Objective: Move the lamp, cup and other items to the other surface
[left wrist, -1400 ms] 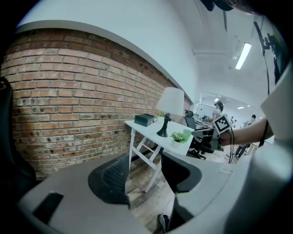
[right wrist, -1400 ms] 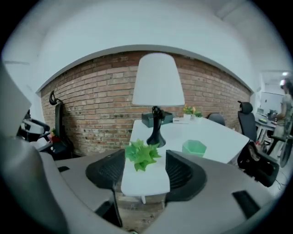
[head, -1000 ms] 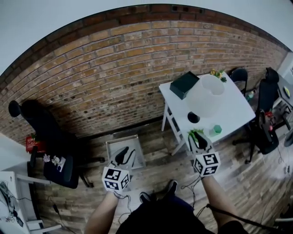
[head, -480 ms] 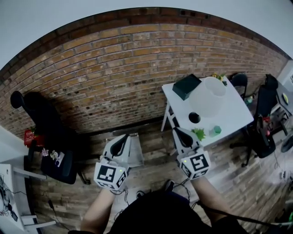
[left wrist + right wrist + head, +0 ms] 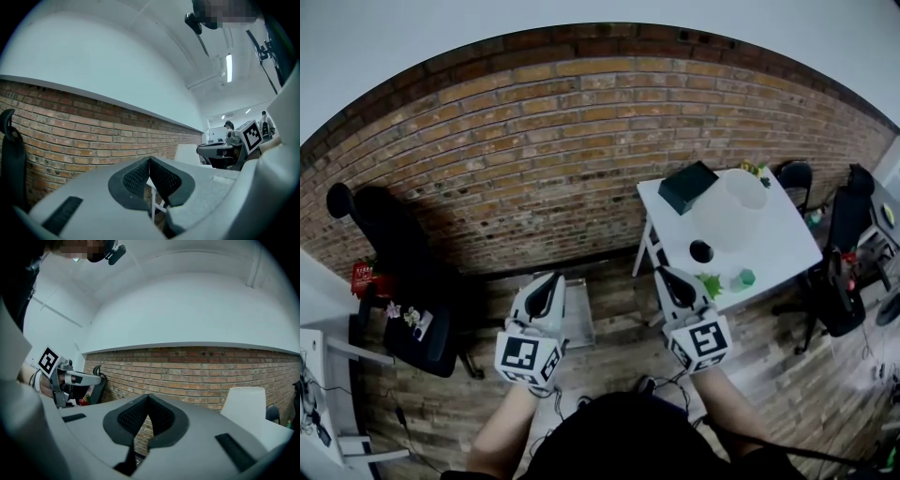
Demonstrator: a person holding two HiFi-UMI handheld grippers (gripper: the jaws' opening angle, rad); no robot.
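Forearms reach out from the person's body side by side, bare to the elbow, each hand wrapped round a tool whose marker cube sits nearest the chest and whose nose aims level at the brick wall (image 5: 534,150). Off to the far left stands a black office chair (image 5: 398,272), well apart from both hands. The left gripper (image 5: 548,292) is held out over the wooden floor (image 5: 609,352) with its jaws pressed together and nothing between them; the ribbed pads (image 5: 138,177) meet in a tight seam. Just past its tip sits a low grey stand (image 5: 578,319). The right gripper (image 5: 675,284) is carried at about the same height, clenched the same way and empty, its nose close to the near corner of the white table (image 5: 787,234). On that table stand the lamp (image 5: 727,211) with its pale round shade, a dark box (image 5: 687,186) behind it by the wall, the black cup (image 5: 701,250) in front, and a small green plant (image 5: 711,283) and a green pot (image 5: 742,278) along the near edge.
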